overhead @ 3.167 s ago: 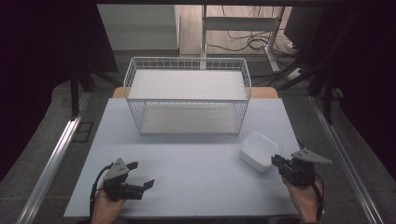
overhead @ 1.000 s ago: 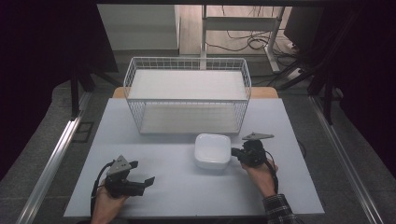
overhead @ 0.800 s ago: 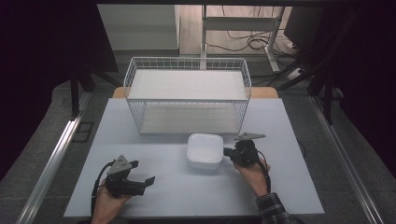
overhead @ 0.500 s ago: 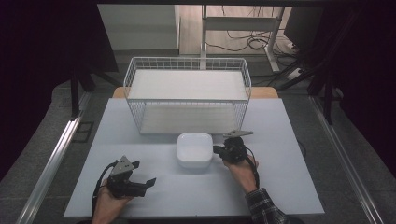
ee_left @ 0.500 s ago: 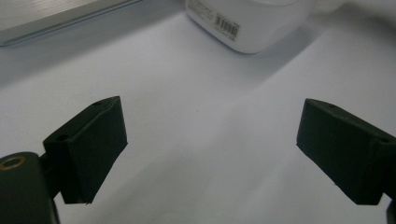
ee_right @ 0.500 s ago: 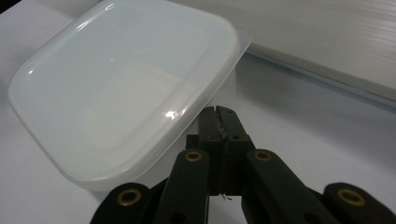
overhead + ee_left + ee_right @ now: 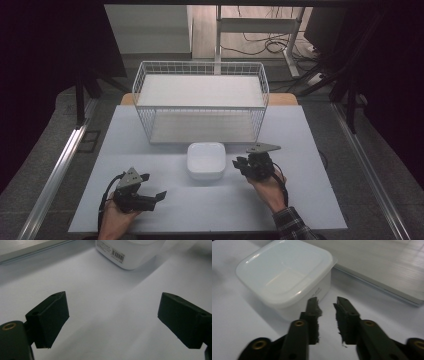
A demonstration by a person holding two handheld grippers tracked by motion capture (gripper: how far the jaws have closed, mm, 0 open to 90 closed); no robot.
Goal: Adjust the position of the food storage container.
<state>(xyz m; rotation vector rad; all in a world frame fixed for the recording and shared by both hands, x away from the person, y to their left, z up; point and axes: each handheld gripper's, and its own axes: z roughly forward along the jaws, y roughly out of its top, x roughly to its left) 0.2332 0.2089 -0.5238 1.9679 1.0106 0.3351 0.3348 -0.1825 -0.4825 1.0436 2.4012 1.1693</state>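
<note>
- The right hand-held gripper (image 7: 241,164) sits on the white surface (image 7: 310,200), just to the right of a white lidded plastic container (image 7: 205,159). Its jaws stand narrow, with a thin gap between them and nothing gripped, as the right gripper view (image 7: 326,307) shows; the jaw tips are just beside the container's (image 7: 284,273) near corner, close to its wall but seemingly not touching.
- The container itself rests flat on the surface, lid on, near the middle of the table's width and just in front of the white wire basket (image 7: 200,70).
- Over the last few seconds the container has travelled from the right edge of the surface towards the centre, with the right hand-held gripper beside it all the way. It now lies well left of where it started and squarely before the basket's front wall.
- This suggests the sliding step is about finished: the container looks placed for a pick-up or a lift into the basket, though no grasp is yet made.
- The left hand-held gripper (image 7: 159,195) lies near the front left of the surface, in the same spot as earlier. Its jaws are spread wide, with bare surface between them in the left gripper view (image 7: 112,322); the container (image 7: 130,252) stands farther off, ahead of it.
- A person's hands and one checked sleeve (image 7: 292,225) enter from the bottom edge.
</note>
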